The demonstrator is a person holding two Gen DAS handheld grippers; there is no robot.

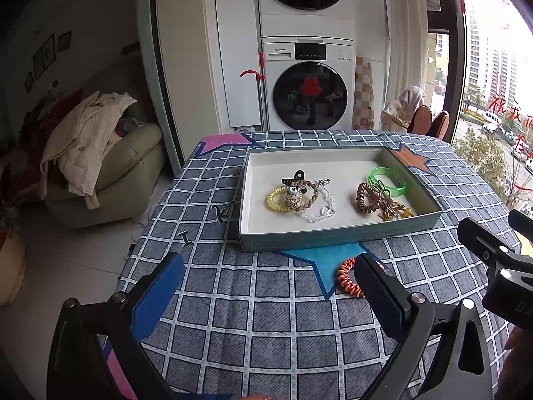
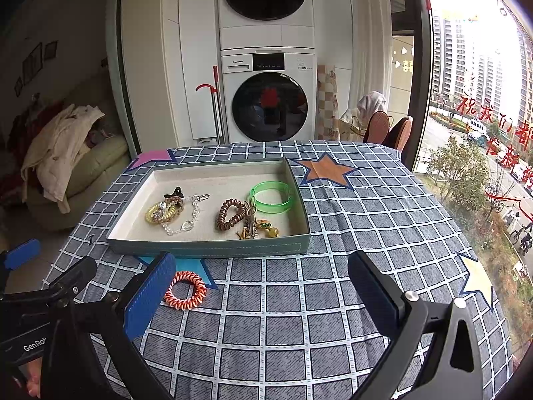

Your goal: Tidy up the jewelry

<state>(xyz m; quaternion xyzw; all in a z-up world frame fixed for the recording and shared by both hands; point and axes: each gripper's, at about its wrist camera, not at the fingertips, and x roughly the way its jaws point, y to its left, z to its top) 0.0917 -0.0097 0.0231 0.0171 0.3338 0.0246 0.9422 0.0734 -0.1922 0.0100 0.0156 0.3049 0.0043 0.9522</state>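
we see a laundry corner with two white washing machines (image 2: 266, 100) stacked one on the other, a big window on the right, and a table under a blue-grey checked cloth with coloured stars (image 2: 333, 300). on the cloth sits a shallow grey-green box tray with a pale cream inside (image 2: 206, 248). in the tray's left part lie a yellow coil hair tie (image 2: 156, 214), a brown braided ring (image 1: 308, 193), a small black clip (image 2: 175, 191) and a clear bead chain (image 2: 185, 225), all bunched and touching. in its right part lie a brown coil hair tie (image 2: 230, 215), a clear green plastic bangle (image 2: 271, 196) and a heap of small gold and yellow charms (image 2: 258, 230). an orange and white coil hair tie (image 2: 185, 290) lies on the cloth just in front of the tray, beside a blue star. our left gripper (image 1: 269, 296) hangs over the cloth with its jaws wide apart, holding nothing. our right gripper (image 2: 261, 295) is also spread wide and empty. the orange tie lies near its left blue pad (image 2: 150, 296).
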